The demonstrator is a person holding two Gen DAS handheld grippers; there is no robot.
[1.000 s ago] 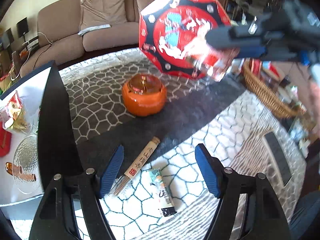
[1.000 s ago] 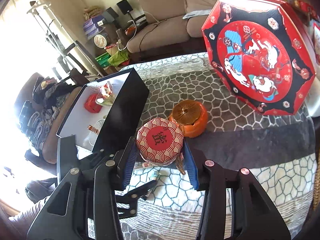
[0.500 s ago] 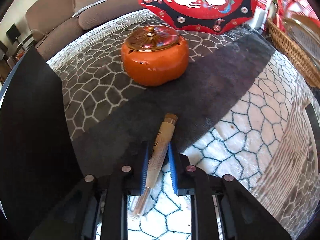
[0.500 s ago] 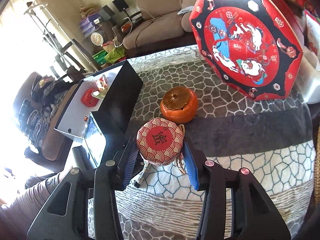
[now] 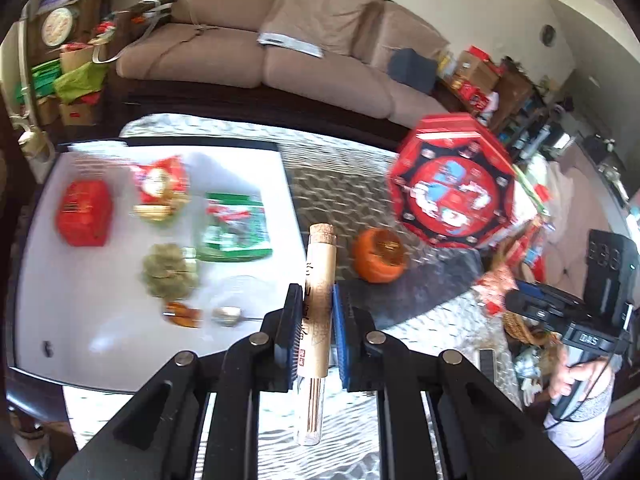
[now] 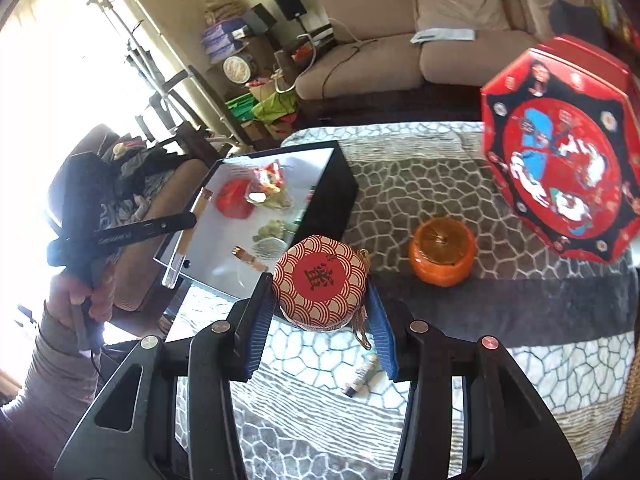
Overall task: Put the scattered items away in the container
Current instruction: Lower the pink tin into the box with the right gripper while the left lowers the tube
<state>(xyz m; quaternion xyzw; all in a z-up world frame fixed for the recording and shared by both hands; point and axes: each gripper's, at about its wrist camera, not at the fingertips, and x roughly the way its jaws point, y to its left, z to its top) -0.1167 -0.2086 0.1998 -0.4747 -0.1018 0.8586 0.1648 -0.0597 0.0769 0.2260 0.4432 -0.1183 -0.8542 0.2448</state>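
Two grippers each clamp one item. The left gripper (image 5: 314, 336) has its blue pads pressed on the sides of a corked glass tube of incense sticks (image 5: 316, 308); the tube runs lengthwise between the fingers, its cork end sticking out well past the fingertips and its clear base reaching back toward the camera. Beyond and to the left of those fingers lies the open black box with a white lining (image 5: 280, 184), already holding a red packet (image 5: 83, 213), a green packet (image 5: 234, 226) and other small, blurred things. Ahead and to the right of the fingertips sits an orange pumpkin-shaped jar (image 5: 379, 255).

The right gripper (image 6: 320, 312) is closed on a round red-and-white wave-patterned tin (image 6: 320, 280), which fills the gap between the pads, its lid facing the camera. Below the right-hand finger a small tube (image 6: 360, 376) lies on the patterned cloth. Right of the fingers stands a red octagonal tin (image 6: 560, 152), tilted.
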